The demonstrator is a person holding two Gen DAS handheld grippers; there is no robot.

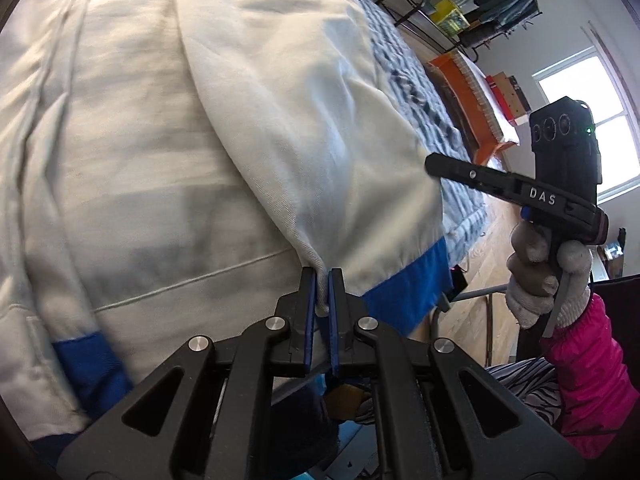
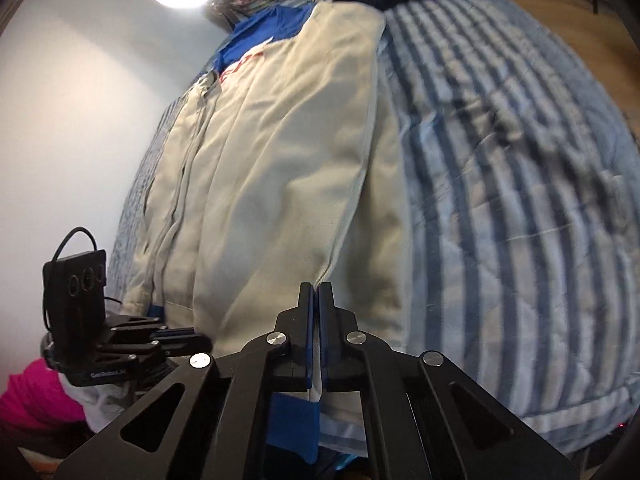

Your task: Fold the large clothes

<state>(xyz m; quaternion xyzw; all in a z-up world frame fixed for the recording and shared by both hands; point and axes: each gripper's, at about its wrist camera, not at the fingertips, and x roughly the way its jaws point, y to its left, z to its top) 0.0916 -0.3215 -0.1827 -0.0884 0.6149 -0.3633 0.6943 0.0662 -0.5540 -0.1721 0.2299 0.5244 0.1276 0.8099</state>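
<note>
Cream jacket (image 1: 168, 128) hem between both grippers' closed fingers (image 1: 308, 300).

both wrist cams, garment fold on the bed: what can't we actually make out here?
- Left wrist view: lower hem of the white garment is hidden behind the left gripper body.
- Right wrist view: the cloth pinched in the right gripper is covered by its pads.
- Right wrist view: red print near the blue collar is too small to read.
- Striped quilt is blurred and cut off by the fisheye edge.
</note>
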